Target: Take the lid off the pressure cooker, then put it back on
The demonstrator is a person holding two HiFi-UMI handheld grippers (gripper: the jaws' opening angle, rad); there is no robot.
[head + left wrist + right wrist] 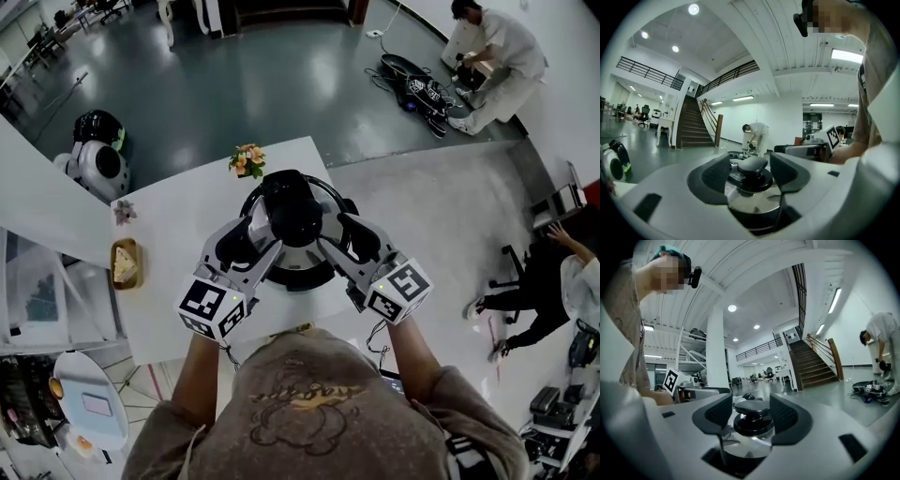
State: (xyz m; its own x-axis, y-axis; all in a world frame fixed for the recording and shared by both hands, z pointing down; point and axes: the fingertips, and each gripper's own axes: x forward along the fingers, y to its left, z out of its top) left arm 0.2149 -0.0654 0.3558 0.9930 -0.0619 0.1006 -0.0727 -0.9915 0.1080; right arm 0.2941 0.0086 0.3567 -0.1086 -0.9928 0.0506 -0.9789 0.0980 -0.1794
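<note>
Silver lid point(751, 202) with a black knob point(752, 165), white table point(169, 281), orange flowers point(247, 159), grey floor point(262, 84)

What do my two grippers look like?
Left gripper and right gripper are pale grey, each with two jaws lined in black ribbed pads and a white cube bearing black square markers. A thin cable hangs below the right one.

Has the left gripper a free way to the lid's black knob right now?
Likely yes. The left gripper has its jaws apart, the knob straight ahead between them, nothing else in the gap. The right gripper faces the same knob from the opposite side and may crowd it.
</note>
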